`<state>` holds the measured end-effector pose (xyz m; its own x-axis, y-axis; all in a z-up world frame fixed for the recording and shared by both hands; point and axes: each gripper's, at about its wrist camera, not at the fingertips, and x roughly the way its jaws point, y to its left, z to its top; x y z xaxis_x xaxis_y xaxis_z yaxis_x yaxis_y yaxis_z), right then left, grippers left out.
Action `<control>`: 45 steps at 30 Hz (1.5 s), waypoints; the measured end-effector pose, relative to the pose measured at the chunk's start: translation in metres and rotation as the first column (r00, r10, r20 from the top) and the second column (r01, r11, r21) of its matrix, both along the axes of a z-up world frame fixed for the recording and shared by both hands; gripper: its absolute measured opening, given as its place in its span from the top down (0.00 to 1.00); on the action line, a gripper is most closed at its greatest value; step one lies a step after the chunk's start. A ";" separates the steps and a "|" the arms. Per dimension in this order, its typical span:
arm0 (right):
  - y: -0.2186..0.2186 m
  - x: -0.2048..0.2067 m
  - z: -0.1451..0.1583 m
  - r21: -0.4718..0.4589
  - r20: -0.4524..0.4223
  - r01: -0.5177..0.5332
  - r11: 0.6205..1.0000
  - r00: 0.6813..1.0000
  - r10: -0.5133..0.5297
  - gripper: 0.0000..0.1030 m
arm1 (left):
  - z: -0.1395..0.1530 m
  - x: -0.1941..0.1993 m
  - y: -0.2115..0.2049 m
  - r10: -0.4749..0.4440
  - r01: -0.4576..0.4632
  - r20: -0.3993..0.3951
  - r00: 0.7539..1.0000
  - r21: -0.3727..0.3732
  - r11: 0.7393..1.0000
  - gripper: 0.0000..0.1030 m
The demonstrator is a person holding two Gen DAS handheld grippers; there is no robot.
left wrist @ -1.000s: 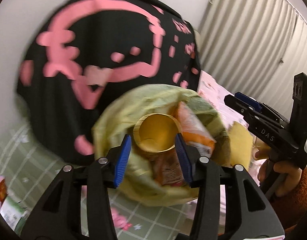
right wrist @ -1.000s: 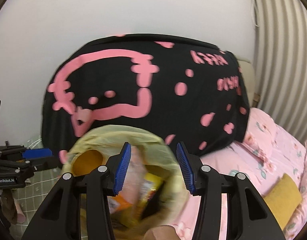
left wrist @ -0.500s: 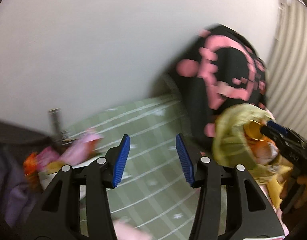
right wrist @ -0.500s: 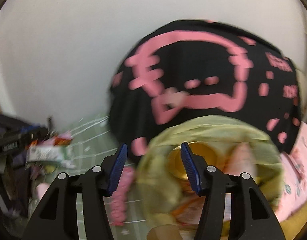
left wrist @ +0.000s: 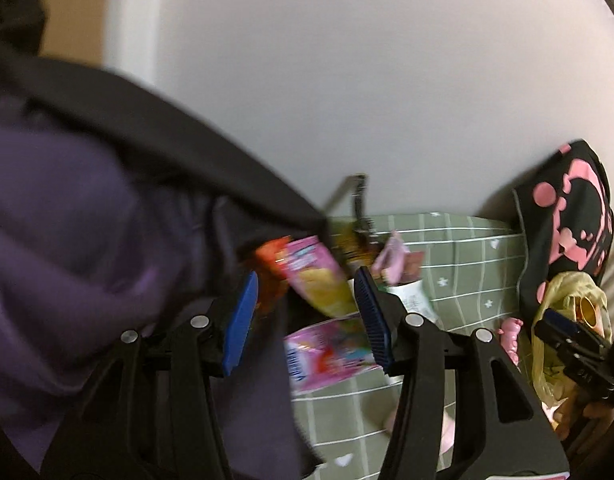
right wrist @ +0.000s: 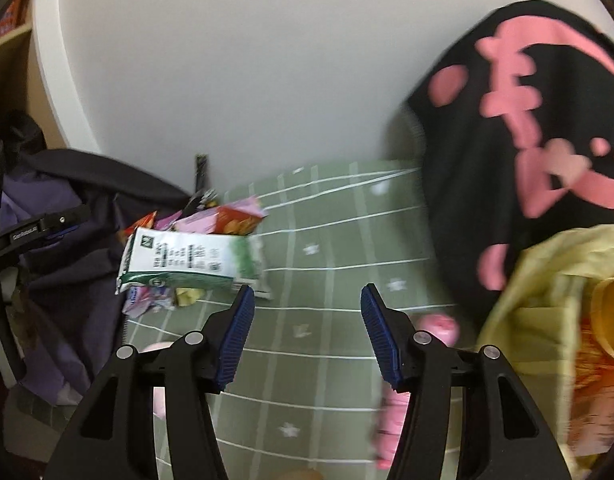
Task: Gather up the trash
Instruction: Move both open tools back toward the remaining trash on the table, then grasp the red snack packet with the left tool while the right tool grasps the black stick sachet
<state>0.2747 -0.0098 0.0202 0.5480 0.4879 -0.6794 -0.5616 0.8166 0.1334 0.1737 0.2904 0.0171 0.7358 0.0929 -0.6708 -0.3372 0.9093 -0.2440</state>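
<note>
With the left gripper (left wrist: 303, 316) opening and empty over the wrappers (left wrist: 319, 280) heaped left of the bag (right wrist: 547, 304), and the right gripper (right wrist: 305, 336) wide and empty, one wrapper is best singled out and pinched at its edge.

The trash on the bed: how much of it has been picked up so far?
Some is done: the yellow bag already holds a gold cup and orange wrappers. Nothing is in hand: the left gripper, its jaws opening, and the right gripper are empty. Left: the wrapper pile on the green sheet, including a white-and-green packet.
</note>
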 end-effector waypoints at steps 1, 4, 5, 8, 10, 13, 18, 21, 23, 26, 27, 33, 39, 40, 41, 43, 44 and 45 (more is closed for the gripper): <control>0.011 0.000 -0.003 -0.007 -0.005 -0.020 1.000 1.000 0.020 0.49 | -0.002 -0.003 0.006 0.004 -0.004 0.003 1.000 -0.013 1.000 0.54; 0.037 -0.003 -0.007 -0.052 0.015 -0.048 0.997 0.999 0.049 0.49 | -0.009 -0.005 0.017 0.008 -0.008 0.012 1.000 -0.052 0.999 0.54; 0.042 -0.004 -0.007 -0.065 0.025 -0.048 0.997 0.998 0.050 0.49 | -0.011 -0.003 0.019 0.007 -0.006 0.012 1.000 -0.065 0.998 0.54; 0.054 -0.005 -0.011 -0.094 0.037 -0.054 0.994 0.998 0.058 0.49 | -0.017 0.016 0.017 -0.036 0.035 -0.001 0.999 -0.098 0.995 0.54; 0.054 -0.002 -0.015 -0.098 0.021 -0.057 0.994 0.998 0.060 0.49 | -0.024 0.036 0.009 -0.076 0.072 -0.050 0.996 -0.069 0.995 0.54; 0.047 0.001 -0.017 -0.102 0.013 -0.033 0.994 0.999 0.035 0.49 | -0.036 0.055 0.008 -0.054 0.052 -0.105 0.993 -0.028 0.998 0.54; 0.036 0.007 -0.020 -0.085 0.002 -0.004 0.996 1.000 0.004 0.49 | -0.056 0.073 0.017 -0.033 0.024 -0.167 0.985 -0.054 0.998 0.61; 0.042 0.013 -0.017 -0.087 0.016 -0.001 0.996 1.000 0.002 0.49 | -0.064 0.079 0.014 -0.046 0.037 -0.211 0.976 -0.046 0.998 0.79; 0.054 0.018 -0.015 -0.078 0.023 -0.011 0.997 1.000 0.013 0.49 | -0.063 0.076 0.013 -0.054 0.045 -0.203 0.978 -0.047 0.998 0.82; 0.074 0.027 -0.011 -0.053 0.025 -0.029 0.998 0.999 0.030 0.49 | -0.053 0.064 0.013 -0.055 0.044 -0.163 0.985 -0.073 0.996 0.84; 0.082 0.033 -0.009 -0.040 0.020 -0.039 0.998 0.999 0.040 0.49 | -0.047 0.057 0.013 -0.052 0.040 -0.137 0.989 -0.090 0.995 0.84; 0.141 0.063 -0.011 0.005 -0.041 -0.092 0.996 0.995 0.092 0.49 | -0.025 0.031 0.013 -0.033 0.025 -0.069 0.997 -0.106 0.994 0.84; 0.205 0.071 -0.017 -0.006 -0.057 -0.232 0.973 0.971 0.231 0.54 | -0.025 0.020 0.017 -0.025 0.020 -0.074 0.997 -0.077 0.997 0.84; 0.212 0.074 -0.020 -0.022 -0.058 -0.239 0.971 0.970 0.238 0.57 | -0.026 0.021 0.016 -0.028 0.023 -0.074 0.997 -0.076 0.997 0.84; 0.221 0.078 -0.025 -0.050 -0.066 -0.248 0.968 0.967 0.244 0.61 | -0.026 0.022 0.016 -0.030 0.024 -0.073 0.997 -0.078 0.997 0.84; 0.230 0.085 -0.035 -0.079 -0.095 -0.265 0.961 0.962 0.257 0.65 | -0.026 0.022 0.017 -0.034 0.028 -0.068 0.997 -0.086 0.996 0.84; 0.232 0.088 -0.038 -0.093 -0.107 -0.268 0.959 0.960 0.257 0.67 | -0.026 0.022 0.017 -0.036 0.030 -0.066 0.997 -0.088 0.996 0.84; 0.234 0.091 -0.043 -0.109 -0.129 -0.273 0.956 0.957 0.258 0.69 | -0.026 0.022 0.016 -0.038 0.032 -0.065 0.997 -0.087 0.996 0.84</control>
<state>0.3659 0.2238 -0.0225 0.3271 0.5131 -0.7936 -0.7477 0.6541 0.1147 0.1962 0.3066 -0.0091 0.6911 0.0078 -0.7227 -0.3237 0.8974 -0.2999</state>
